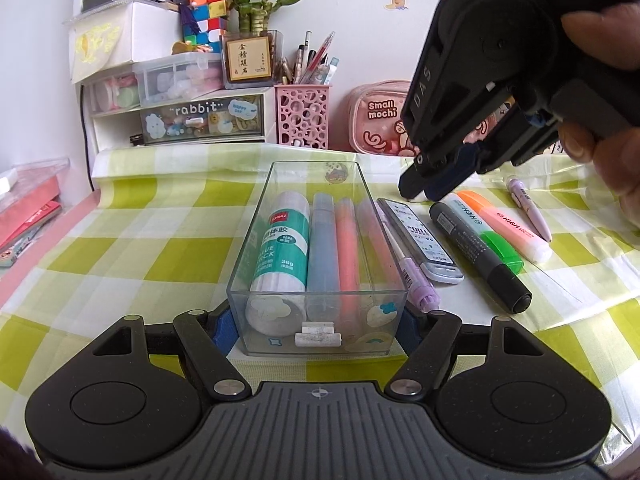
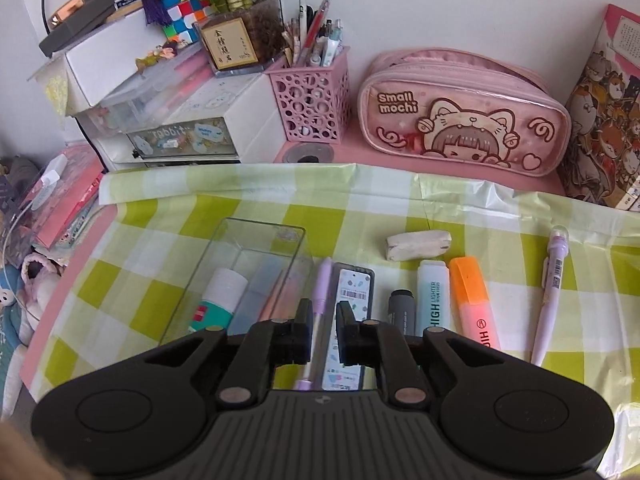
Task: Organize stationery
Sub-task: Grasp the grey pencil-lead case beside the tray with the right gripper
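Left gripper [image 1: 318, 316]: its fingers [image 1: 224, 326] are pressed against both side walls of the clear tray [image 1: 256, 240] at its near end; the tray is held on the bench [image 1: 120, 240].
Clear tray contents: 1 glue stick [image 1: 284, 248], 1 blue marker [image 1: 323, 248] and 2 pink markers [image 1: 347, 248] are laid side by side, lengthwise.
Right gripper [image 2: 324, 334]: it is held by a hand [image 1: 600, 80] above the loose row of stationery; a narrow gap is seen between the fingers [image 2: 302, 332], and nothing is gripped.
Under the right gripper: a purple pen [image 2: 320, 312] and a lead case [image 2: 352, 300] are seen through the gap, lying just beside the tray's right wall.
Loose row, further right: a black marker [image 1: 480, 256], a green highlighter [image 1: 486, 232], an orange highlighter [image 1: 508, 220] and a lilac pen [image 1: 528, 208] are laid on the checked cloth.
Eraser [image 2: 418, 245]: lies beyond the row, apart from it.
Back of bench: a pink pen holder [image 1: 303, 116] and a pink pencil case [image 2: 460, 120] stand against the wall.
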{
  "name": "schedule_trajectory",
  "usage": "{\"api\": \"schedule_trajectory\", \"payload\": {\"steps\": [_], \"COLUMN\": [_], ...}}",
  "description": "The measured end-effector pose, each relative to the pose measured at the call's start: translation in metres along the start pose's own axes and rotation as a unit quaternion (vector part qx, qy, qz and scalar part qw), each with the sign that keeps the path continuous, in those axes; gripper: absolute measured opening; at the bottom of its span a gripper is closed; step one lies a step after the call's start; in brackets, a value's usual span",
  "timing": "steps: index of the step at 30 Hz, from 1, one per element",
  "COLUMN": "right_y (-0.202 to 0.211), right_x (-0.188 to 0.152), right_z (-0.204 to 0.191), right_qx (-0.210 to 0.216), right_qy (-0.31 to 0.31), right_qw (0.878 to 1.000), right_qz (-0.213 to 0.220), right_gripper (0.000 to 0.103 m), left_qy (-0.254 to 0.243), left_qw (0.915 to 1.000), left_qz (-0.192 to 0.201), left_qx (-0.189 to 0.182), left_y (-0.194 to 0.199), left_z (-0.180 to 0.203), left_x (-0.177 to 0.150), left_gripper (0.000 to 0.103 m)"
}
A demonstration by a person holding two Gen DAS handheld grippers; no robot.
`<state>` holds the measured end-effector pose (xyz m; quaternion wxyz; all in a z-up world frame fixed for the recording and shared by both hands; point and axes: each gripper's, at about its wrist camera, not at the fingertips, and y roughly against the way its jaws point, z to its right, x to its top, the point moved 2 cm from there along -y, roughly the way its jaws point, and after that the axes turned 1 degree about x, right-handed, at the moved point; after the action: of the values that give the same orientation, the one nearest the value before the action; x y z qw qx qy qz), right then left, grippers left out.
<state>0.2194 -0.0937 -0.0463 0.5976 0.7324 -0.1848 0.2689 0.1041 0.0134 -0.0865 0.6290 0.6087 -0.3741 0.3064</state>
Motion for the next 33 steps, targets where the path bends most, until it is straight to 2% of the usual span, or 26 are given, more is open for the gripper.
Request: {"api": "schedule_trajectory", "payload": {"steps": [3, 5, 9, 13, 17, 18, 19, 24, 27, 33], "right_y": [-0.012, -0.019, -0.028, -0.036, -0.035, -0.034, -0.033, -0.029, -0.033, -0.032], "right_x": [-0.007, -0.01, -0.008, -0.007, -0.008, -0.008, -0.007, -0.005, -0.011, -0.011], "right_z": [0.001, -0.003, -0.009, -0.009, -0.006, -0.004, -0.001, 0.018, 0.022, 0.034], "right_qx": [0.004, -0.009, -0.027, -0.021, -0.014, -0.011, -0.007, 0.004, -0.007, 0.011], "right_qy": [0.015, 0.032, 0.061, 0.072, 0.064, 0.059, 0.051, 0.025, 0.031, 0.007], "right_qw": [1.0, 0.999, 0.997, 0.996, 0.997, 0.997, 0.998, 0.998, 0.998, 0.999], "right_qz": [-0.021, -0.031, -0.041, -0.05, -0.043, -0.045, -0.048, -0.051, -0.053, -0.052], "right_gripper": [0.008, 0.011, 0.028, 0.031, 0.029, 0.024, 0.023, 0.02, 0.019, 0.019], "left_qy": [0.001, 0.001, 0.002, 0.001, 0.001, 0.002, 0.002, 0.003, 0.003, 0.003], "left_qw": [1.0, 1.0, 1.0, 1.0, 1.0, 1.0, 1.0, 1.0, 1.0, 1.0], "left_qz": [0.001, 0.0, -0.002, -0.001, -0.001, -0.001, -0.002, -0.003, -0.003, -0.003], "left_qx": [0.005, 0.006, 0.004, 0.002, -0.001, -0.002, -0.002, 0.0, 0.001, 0.002], "left_y": [0.001, 0.001, 0.001, 0.001, 0.002, 0.002, 0.002, 0.001, 0.001, 0.001], "left_z": [0.001, 0.001, -0.001, -0.001, -0.003, -0.004, -0.004, -0.003, -0.003, -0.002], "left_x": [0.0, 0.0, 0.0, 0.0, -0.001, -0.001, -0.001, 0.0, 0.0, 0.0], "left_gripper": [0.073, 0.073, 0.073, 0.073, 0.073, 0.073, 0.073, 0.073, 0.073, 0.073]}}
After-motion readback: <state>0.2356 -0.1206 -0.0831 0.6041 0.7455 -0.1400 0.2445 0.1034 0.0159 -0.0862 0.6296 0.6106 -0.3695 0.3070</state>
